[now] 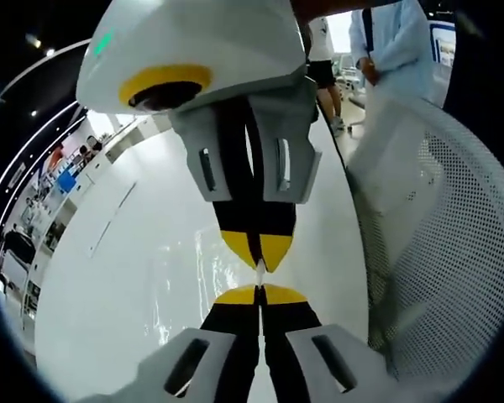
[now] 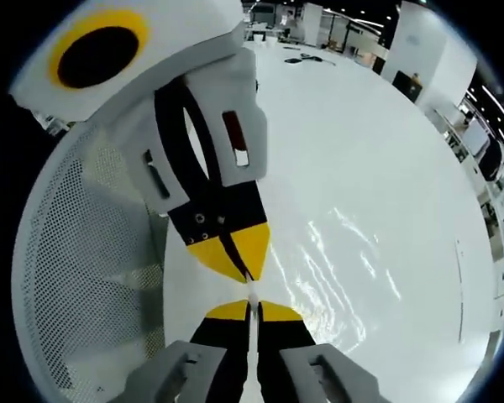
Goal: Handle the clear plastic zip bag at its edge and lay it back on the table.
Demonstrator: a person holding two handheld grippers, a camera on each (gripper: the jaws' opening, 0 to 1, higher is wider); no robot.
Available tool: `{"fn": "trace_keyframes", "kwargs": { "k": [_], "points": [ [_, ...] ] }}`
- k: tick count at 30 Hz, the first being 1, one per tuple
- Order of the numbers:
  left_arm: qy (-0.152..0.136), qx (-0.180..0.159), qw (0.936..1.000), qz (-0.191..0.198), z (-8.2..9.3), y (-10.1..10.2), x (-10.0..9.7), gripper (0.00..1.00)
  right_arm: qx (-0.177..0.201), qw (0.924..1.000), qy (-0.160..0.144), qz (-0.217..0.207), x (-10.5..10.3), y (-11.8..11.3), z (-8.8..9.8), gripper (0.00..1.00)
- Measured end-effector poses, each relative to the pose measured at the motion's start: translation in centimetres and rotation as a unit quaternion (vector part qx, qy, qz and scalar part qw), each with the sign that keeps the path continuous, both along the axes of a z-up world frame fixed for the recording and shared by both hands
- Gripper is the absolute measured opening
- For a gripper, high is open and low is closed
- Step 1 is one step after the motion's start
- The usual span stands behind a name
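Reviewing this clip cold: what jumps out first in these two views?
Two yellow-tipped grippers meet nose to nose, the left gripper and the right gripper, each shut on the same edge of a clear zip bag. The bag hangs glinting over the white table. A white mesh chair back curves close beside them.

Clear glossy plastic zip bag [image 2: 353, 269]; smooth white table [image 2: 386, 143]; perforated mesh chair [image 1: 454, 243].

white mesh chair [image 1: 454, 252] | person in light shirt [image 1: 386, 42] | shelves [image 1: 59, 168]
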State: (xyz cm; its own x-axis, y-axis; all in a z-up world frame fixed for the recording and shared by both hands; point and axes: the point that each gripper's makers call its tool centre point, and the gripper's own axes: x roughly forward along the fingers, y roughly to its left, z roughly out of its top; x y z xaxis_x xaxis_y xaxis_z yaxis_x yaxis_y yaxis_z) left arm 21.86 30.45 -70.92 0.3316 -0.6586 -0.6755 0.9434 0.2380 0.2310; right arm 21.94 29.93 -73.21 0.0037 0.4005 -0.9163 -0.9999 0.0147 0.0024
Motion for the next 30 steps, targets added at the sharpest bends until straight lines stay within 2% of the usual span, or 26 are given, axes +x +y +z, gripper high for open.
{"fn": "trace_keyframes", "kwargs": {
  "k": [4, 10, 14, 22, 28, 30],
  "points": [
    [0.006, -0.006, 0.9999, 0.009, -0.1, 0.6, 0.1, 0.00, -0.018, 0.9998, -0.005, -0.006, 0.5, -1.1, -0.8, 0.00],
    [0.007, -0.012, 0.9999, 0.008, 0.0, 1.0, 0.1, 0.00, -0.028, 0.9995, 0.000, -0.018, 0.5, -2.1, -0.9, 0.00],
    [0.016, -0.019, 0.9995, 0.020, -0.3, 1.5, 0.4, 0.00, -0.028, 0.9994, 0.003, -0.022, 0.3, -2.2, -0.7, 0.00],
    [0.023, -0.005, 0.9993, 0.028, -0.8, 1.8, 0.4, 0.00, -0.025, 0.9985, 0.020, -0.044, -0.4, -1.9, -0.4, 0.00],
    [0.010, -0.001, 0.9998, 0.018, -0.7, 1.4, 0.3, 0.00, -0.034, 0.9985, 0.022, -0.038, -1.0, -2.3, -0.6, 0.00],
    [0.009, -0.001, 0.9998, 0.018, -0.7, 1.3, 0.4, 0.00, -0.033, 0.9991, 0.005, -0.025, -0.7, -2.3, -0.6, 0.00]
  ]
}}
